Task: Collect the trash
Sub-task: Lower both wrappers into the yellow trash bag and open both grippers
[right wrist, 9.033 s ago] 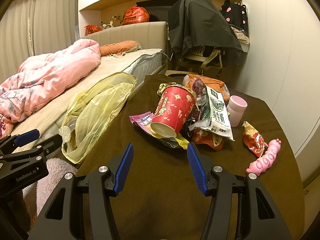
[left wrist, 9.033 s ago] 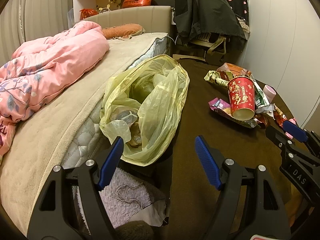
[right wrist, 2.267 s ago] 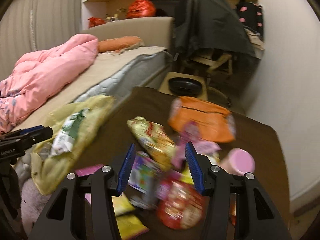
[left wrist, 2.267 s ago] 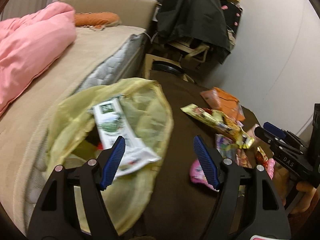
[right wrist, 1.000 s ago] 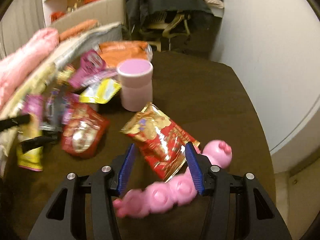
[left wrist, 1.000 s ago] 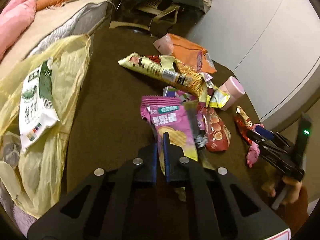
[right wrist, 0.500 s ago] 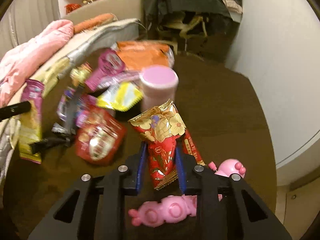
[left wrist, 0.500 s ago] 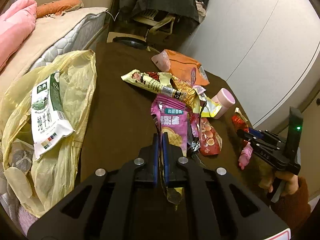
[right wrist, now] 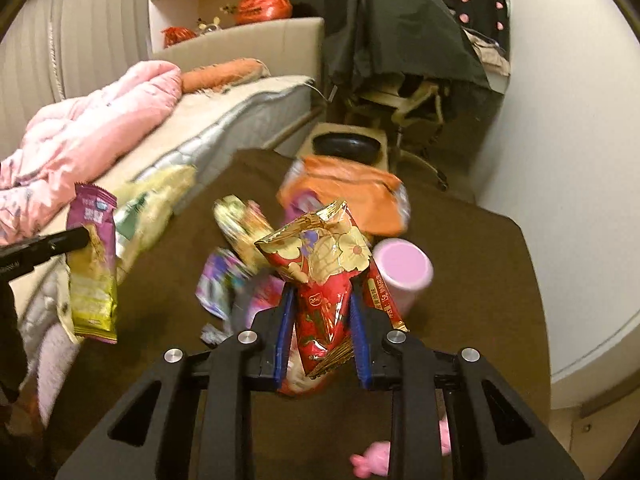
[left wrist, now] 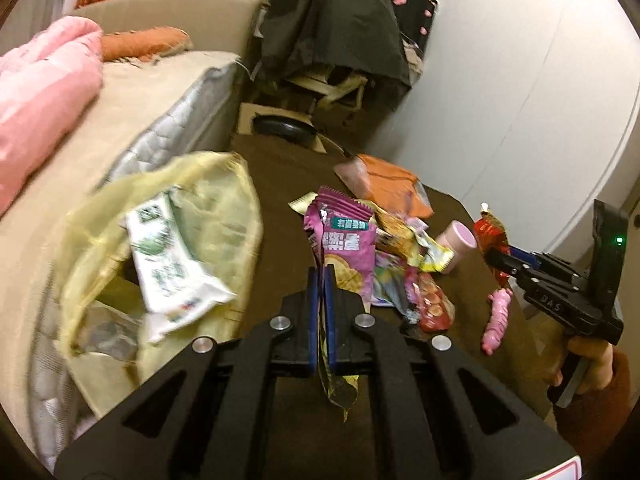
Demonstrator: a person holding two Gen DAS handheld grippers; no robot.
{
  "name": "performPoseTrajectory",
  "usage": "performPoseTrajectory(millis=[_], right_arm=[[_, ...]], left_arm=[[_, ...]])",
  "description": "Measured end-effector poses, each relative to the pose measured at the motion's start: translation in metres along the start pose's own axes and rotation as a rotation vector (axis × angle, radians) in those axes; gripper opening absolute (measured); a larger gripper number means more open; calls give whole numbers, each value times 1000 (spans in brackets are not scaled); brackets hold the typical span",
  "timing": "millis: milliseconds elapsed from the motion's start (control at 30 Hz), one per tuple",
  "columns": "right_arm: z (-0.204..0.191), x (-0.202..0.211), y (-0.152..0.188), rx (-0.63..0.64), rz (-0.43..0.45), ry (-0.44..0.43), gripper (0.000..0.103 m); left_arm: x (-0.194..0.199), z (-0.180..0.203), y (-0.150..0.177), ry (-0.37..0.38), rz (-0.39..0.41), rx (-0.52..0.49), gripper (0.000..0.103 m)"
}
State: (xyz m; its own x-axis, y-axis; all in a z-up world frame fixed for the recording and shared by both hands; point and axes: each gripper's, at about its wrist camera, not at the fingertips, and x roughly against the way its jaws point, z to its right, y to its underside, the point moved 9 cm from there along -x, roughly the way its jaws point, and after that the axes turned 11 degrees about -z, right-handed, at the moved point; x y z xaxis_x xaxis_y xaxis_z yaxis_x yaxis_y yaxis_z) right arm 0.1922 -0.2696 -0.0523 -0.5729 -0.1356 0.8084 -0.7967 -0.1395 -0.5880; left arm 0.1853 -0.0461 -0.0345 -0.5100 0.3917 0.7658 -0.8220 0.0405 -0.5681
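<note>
Left gripper (left wrist: pixel 321 280) around purple wrapper (left wrist: pixel 347 240)

Left tongs (left wrist: pixel 321 280) pinching purple snack wrapper (left wrist: pixel 347 248), yellow trash bag (left wrist: pixel 168 240) beside

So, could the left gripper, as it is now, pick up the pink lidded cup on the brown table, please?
Probably not yet. The left gripper is shut on a purple snack wrapper, so its jaws are occupied, and a heap of wrappers lies between it and the pink lidded cup.
</note>
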Motion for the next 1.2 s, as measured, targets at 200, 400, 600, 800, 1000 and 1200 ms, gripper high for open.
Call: performPoseTrajectory(millis=[200, 400, 600, 800, 1000, 1200], right_arm=[[-58, -1, -29, 63, 27, -65, 25], [-117, -14, -56, 115, 31, -154, 25], [-180, -40, -73, 176, -5, -251, 25], [-228, -81, -74, 218, -85, -332, 25], [-248, -122, -66, 238, -160, -359, 25], [-259, -155, -57, 244, -228, -348, 25]], left_arm=[[28, -57, -14, -66, 69, 72, 3], [40, -123, -20, -155, 99, 149, 3], [31, -160, -12, -155, 76, 203, 3], [8, -175, -2, -136, 26, 218, 3], [-14, -184, 4, -131, -28, 218, 3], [-27, -196, 7, -130, -51, 227, 3]])
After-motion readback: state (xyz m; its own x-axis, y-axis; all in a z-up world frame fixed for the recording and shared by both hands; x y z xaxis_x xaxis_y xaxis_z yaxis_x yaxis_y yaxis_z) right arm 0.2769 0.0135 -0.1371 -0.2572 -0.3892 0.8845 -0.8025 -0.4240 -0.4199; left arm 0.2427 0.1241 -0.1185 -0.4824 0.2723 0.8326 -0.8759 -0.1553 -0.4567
